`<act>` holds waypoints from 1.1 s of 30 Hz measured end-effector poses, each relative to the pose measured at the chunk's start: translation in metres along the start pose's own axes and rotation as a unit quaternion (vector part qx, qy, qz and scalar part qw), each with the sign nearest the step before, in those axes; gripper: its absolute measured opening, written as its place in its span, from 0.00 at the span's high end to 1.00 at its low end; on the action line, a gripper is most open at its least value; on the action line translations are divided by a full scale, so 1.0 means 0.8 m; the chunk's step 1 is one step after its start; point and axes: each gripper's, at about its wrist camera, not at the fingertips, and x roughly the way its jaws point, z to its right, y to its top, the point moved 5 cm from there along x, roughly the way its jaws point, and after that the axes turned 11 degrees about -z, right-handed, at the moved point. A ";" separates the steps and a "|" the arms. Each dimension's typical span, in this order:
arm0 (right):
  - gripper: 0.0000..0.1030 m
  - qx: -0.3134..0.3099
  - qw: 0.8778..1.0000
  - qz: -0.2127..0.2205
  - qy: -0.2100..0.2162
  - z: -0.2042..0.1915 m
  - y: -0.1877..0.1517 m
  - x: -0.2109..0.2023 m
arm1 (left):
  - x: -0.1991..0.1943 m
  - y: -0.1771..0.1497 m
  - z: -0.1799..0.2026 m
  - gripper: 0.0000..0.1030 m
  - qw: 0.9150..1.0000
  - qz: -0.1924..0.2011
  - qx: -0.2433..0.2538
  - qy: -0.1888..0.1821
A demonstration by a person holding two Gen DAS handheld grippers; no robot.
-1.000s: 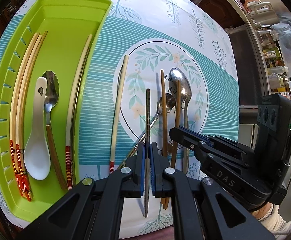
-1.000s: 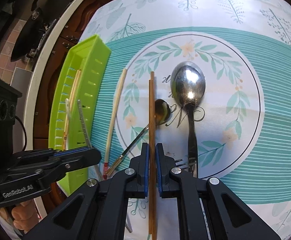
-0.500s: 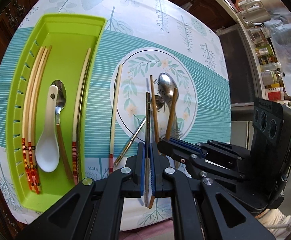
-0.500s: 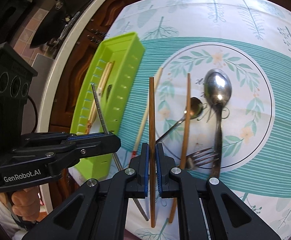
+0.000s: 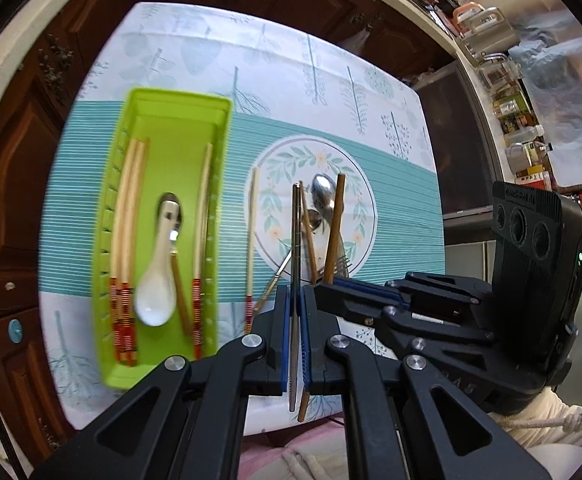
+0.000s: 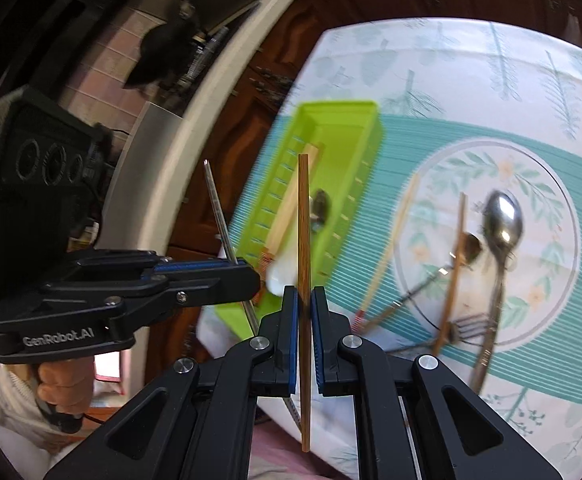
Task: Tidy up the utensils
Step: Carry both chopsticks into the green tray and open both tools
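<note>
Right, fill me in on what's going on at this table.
A person is sorting utensils with a handheld gripper in each hand. The left gripper is shut on a metal chopstick; the right gripper is shut on a brown wooden chopstick. The green tray already holds chopsticks and a white spoon. A large metal spoon, a fork and other chopsticks lie on the tablecloth.

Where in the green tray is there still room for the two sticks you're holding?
In the green tray, the far end is bare. There is also a strip between the white spoon and the cream chopstick by the tray's right wall. The left wall is crowded with cream chopsticks. The middle holds the spoons.
</note>
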 end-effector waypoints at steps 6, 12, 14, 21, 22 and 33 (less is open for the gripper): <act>0.94 0.004 1.000 0.009 0.023 -0.039 0.044 0.009 | -0.040 0.010 -0.042 0.98 0.999 0.004 -0.007 0.037; 0.94 0.051 0.998 0.008 0.031 -0.043 0.095 0.056 | -0.034 0.040 -0.089 0.98 0.998 -0.017 -0.007 0.062; 0.94 0.077 0.997 0.003 0.032 -0.033 0.112 0.079 | -0.018 0.053 -0.105 0.98 0.997 -0.031 -0.004 0.071; 0.94 0.116 0.993 -0.003 -0.009 0.001 0.145 0.136 | 0.035 0.101 -0.134 0.98 0.993 -0.068 0.014 0.091; 0.94 0.119 0.993 -0.002 -0.019 0.005 0.147 0.140 | 0.040 0.105 -0.134 0.98 0.993 -0.070 0.016 0.093; 0.88 0.136 0.986 0.011 -0.092 0.032 0.167 0.162 | 0.078 0.135 -0.148 0.76 0.991 -0.071 0.013 0.108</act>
